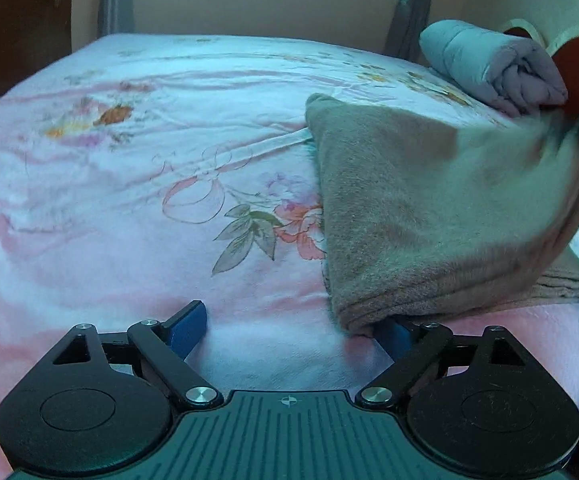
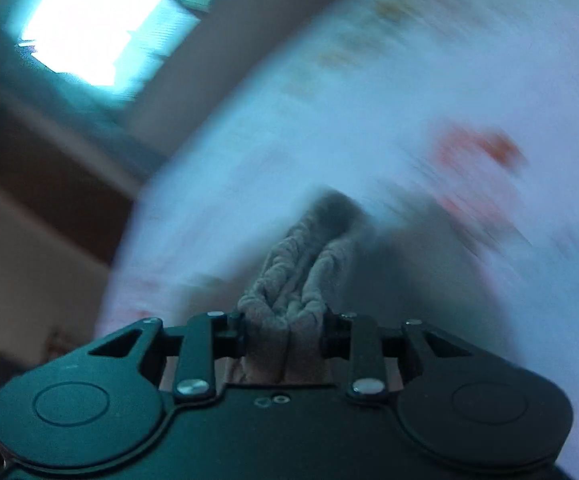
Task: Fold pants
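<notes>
The left gripper [image 1: 289,332] has a black body with ribbed grooves and a small crosshair mark, two round black discs, silver screws at the linkage pivots, and blue pads [image 1: 187,330] on black fingers. The right gripper [image 2: 283,330] shows matching black discs, linkage bars and silver screws.

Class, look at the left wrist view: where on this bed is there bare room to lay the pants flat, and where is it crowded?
Free: the floral bedspread left of the brown pants, back to the headboard. Crowded: the right side, with the pants and the rolled quilt.
</notes>
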{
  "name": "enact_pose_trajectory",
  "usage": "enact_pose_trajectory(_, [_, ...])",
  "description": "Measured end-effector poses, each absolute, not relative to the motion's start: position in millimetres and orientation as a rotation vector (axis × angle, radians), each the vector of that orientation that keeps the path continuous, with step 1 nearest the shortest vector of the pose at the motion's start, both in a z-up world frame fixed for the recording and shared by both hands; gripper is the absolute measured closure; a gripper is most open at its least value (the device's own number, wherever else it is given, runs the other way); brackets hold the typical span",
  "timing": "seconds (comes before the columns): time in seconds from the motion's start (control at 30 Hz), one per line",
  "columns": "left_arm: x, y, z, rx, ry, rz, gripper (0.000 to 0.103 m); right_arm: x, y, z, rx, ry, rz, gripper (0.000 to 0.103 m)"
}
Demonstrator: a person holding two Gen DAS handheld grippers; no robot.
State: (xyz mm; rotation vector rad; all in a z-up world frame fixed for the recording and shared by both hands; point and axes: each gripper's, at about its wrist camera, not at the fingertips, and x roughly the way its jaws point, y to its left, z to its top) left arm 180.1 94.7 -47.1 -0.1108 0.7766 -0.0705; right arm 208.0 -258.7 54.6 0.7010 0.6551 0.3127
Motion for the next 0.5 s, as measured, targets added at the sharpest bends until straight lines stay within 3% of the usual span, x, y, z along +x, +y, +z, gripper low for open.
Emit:
enact_pose_trajectory(0.1, [180.4, 92.5, -47.1, -0.110, 0.771, -0.076, 0.012, 181.8, -250.9, 105.4, 0.607, 0.475, 0.441, 0.082])
enact_pose_trajectory(0.17, [179.2, 90.7, -47.1, -0.110, 0.768, -0.078, 0.011, 160.8, -263.5, 110.1, 0.596, 0.398, 0.464, 0.082])
enact_pose_trajectory(0.23, [179.7, 89.3, -47.8, -0.101, 0.776, -0.073, 0.011, 159.1, -287.2, 74.4, 0.629, 0.463, 0.369, 0.082])
enact_pose_trajectory(0.33, [180.8, 87.2, -47.0, -0.094, 0.781, -0.076, 0.010, 181.7, -329.2, -22.8, 0.841, 0.790, 0.146, 0.082])
enact_pose_trajectory(0.4, [180.4, 85.7, -46.8, -0.079, 0.786, -0.074, 0.010, 171.9, -342.2, -42.1, 0.964, 0.749, 0.169, 0.082])
enact_pose_trajectory(0.5, [181.7, 86.7, -47.1, -0.086, 0.791, -0.074, 0.010, 174.2, -335.1, -34.0, 0.897, 0.744, 0.167, 0.081])
